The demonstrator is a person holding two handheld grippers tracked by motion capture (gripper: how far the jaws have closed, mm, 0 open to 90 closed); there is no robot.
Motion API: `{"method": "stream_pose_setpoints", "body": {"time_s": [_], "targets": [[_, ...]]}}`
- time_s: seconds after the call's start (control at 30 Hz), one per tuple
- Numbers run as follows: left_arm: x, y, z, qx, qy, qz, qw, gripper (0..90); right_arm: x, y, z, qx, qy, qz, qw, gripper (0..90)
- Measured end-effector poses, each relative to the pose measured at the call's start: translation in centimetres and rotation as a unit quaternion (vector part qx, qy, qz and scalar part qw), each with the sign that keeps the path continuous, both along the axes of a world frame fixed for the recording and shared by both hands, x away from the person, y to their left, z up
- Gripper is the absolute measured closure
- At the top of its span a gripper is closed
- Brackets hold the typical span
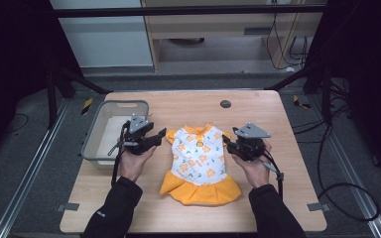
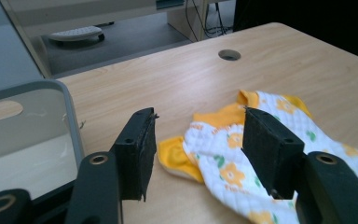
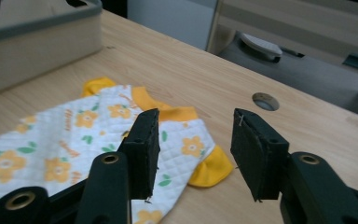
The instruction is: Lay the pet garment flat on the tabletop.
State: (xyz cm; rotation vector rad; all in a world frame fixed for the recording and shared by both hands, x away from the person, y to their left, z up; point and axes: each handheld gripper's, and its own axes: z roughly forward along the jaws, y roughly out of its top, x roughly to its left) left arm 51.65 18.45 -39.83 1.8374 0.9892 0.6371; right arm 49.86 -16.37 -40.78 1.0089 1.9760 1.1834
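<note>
Small dress [image 1: 200,161] spread flat on the bench [image 1: 278,198], collar toward the far edge, orange skirt toward the person, long axis running near to far. Left gripper [image 1: 158,135] hovering just beside the left sleeve [image 2: 177,156], jaws released, holding nothing. Right gripper [image 1: 226,141] mirrored at the right sleeve [image 3: 209,170], jaws likewise spread and empty. Grey bin [image 1: 92,144] left of the dress. Probably each sleeve to its nearer gripper.

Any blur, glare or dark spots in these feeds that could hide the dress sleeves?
High view: table evenly lit, surroundings dark, dress soft. Left gripper view: near fingers slightly blurred, sleeve clear. Right gripper view: sleeve sharp, far basket soft; no glare.
</note>
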Motion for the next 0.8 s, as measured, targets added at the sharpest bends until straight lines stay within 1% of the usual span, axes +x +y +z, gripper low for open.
{"method": "stream_pose_setpoints", "body": {"time_s": [0.03,0.07,0.1,0.2,0.23,0.3,0.33,0.4,0.43,0.47,0.53,0.6,0.67,0.77,0.8], "targets": [[-0.7,0.2,0.0,0.008,0.0,-0.01,0.9999,43.5,-0.5,-0.3,0.1,0.009,0.002,0.004,1.0,50.0],[-1.4,0.4,0.0,0.015,-0.003,-0.016,0.9998,43.2,-1.0,-0.6,0.1,0.013,0.004,0.007,0.9999,49.1],[-2.1,0.5,-0.1,0.023,-0.002,-0.02,0.9995,42.7,-1.5,-0.9,0.1,0.013,0.005,0.012,0.9998,47.6],[-3.8,1.0,-0.5,0.028,0.002,-0.032,0.9991,41.7,-2.8,-1.6,0.0,0.018,0.015,0.019,0.9995,45.6],[-4.3,1.2,-0.6,0.026,0.008,-0.036,0.999,41.3,-3.2,-1.8,-0.1,0.019,0.02,0.022,0.9994,44.9],[-5.3,1.4,-1.0,0.012,0.014,-0.046,0.9988,41.3,-4.1,-2.2,-0.3,0.024,0.029,0.031,0.9988,44.4],[-5.8,1.6,-1.2,0.01,0.016,-0.049,0.9986,41.5,-4.5,-2.3,-0.5,0.029,0.037,0.035,0.9983,44.1],[-6.7,1.7,-1.8,0.006,0.024,-0.055,0.9981,43.3,-5.4,-2.5,-1.2,0.035,0.049,0.042,0.9973,42.7],[-7.1,1.8,-2.1,0.007,0.031,-0.06,0.9977,43.8,-5.9,-2.6,-1.7,0.035,0.061,0.046,0.9964,42.3],[-7.5,1.9,-2.5,0.008,0.036,-0.061,0.9974,44.3,-6.3,-2.7,-2.2,0.034,0.068,0.048,0.996,42.4],[-8.2,1.9,-3.3,0.015,0.052,-0.068,0.9962,44.6,-7.1,-2.8,-3.2,0.022,0.08,0.052,0.9952,42.7],[-8.9,1.8,-4.2,0.022,0.06,-0.074,0.9952,45.4,-7.8,-3.0,-4.1,0.021,0.092,0.055,0.9941,42.9],[-9.6,1.6,-5.2,0.025,0.073,-0.082,0.9936,46.0,-8.3,-3.2,-4.9,0.018,0.106,0.059,0.9924,43.1],[-10.1,1.1,-6.3,0.032,0.088,-0.094,0.9911,46.1,-9.0,-3.3,-6.2,0.017,0.124,0.063,0.9901,44.0],[-10.2,0.9,-6.6,0.037,0.093,-0.097,0.9903,46.5,-9.2,-3.3,-6.6,0.012,0.13,0.065,0.9893,44.3]]}}
